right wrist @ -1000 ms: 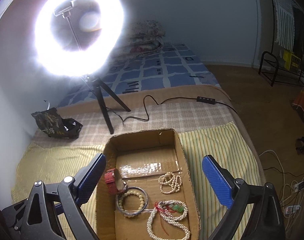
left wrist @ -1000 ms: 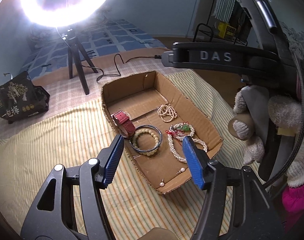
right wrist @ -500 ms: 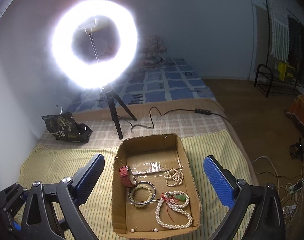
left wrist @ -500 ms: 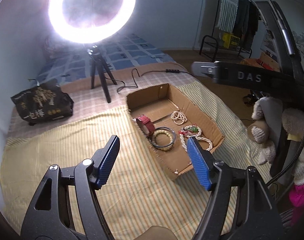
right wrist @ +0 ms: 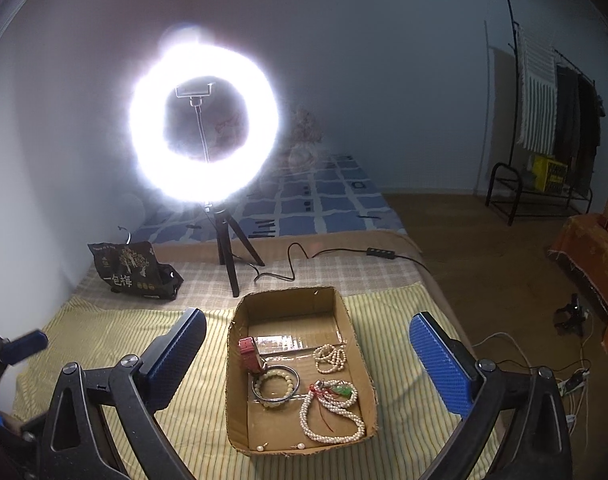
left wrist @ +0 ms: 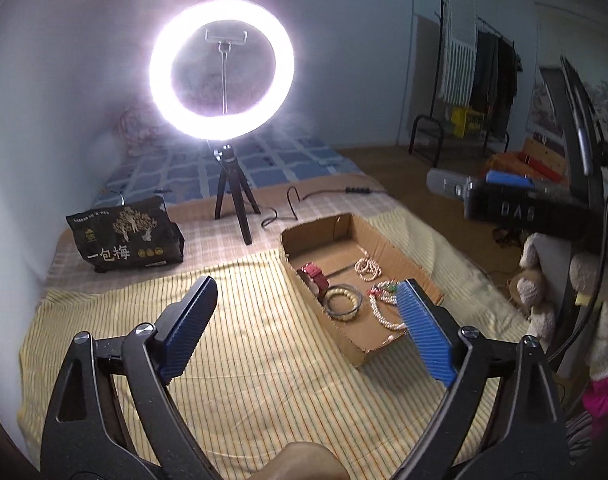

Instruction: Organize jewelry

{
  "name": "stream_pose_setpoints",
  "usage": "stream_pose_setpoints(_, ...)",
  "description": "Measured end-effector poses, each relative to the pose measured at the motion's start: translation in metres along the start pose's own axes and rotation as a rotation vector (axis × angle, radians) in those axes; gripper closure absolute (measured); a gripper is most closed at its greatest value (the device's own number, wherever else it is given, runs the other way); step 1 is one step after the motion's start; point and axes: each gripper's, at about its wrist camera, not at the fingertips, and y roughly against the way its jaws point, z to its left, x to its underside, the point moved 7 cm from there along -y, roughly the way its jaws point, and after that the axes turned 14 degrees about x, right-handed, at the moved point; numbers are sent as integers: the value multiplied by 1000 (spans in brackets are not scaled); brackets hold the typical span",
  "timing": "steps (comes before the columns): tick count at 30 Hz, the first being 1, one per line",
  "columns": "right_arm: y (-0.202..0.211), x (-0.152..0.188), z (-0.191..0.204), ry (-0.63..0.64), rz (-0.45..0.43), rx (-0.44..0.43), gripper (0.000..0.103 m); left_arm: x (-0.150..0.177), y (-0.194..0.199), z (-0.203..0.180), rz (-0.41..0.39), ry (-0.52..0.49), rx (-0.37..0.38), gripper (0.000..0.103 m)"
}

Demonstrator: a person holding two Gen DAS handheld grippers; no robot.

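Note:
A shallow cardboard box [right wrist: 355, 344] lies on the striped bedspread and also shows in the left wrist view [left wrist: 345, 342]. It holds a red watch [right wrist: 250, 354], a beaded bracelet inside a dark bangle [right wrist: 275, 388], a small pearl bracelet [right wrist: 329, 358], a long pearl necklace with a red and green charm [right wrist: 329, 412] and two loose pearl earrings [right wrist: 280, 447]. My left gripper [left wrist: 307, 320] is open and empty, high above the bed, left of the box. My right gripper [right wrist: 307, 348] is open and empty, raised above the box.
A lit ring light on a black tripod [right wrist: 204, 136] stands behind the box, its cable [right wrist: 331, 254] trailing right. A black snack bag [right wrist: 134, 272] lies at the far left. The bed's edge drops to the floor on the right, with cables [right wrist: 575, 376].
Both grippers have pulled up and back from the box, which now looks smaller and farther. The left gripper's jaws have opened wider. The jewelry has not moved.

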Motion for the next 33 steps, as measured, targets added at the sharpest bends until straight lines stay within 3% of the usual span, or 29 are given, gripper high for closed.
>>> stream_pose_setpoints(12, 26, 19, 10, 65, -68, 76, 0, 2, 15, -6, -13, -58, -30, 2)
stream_pose_setpoints(33, 12, 36, 11, 55, -4, 65, 0, 7, 17, -9, -10, -85, -60, 0)
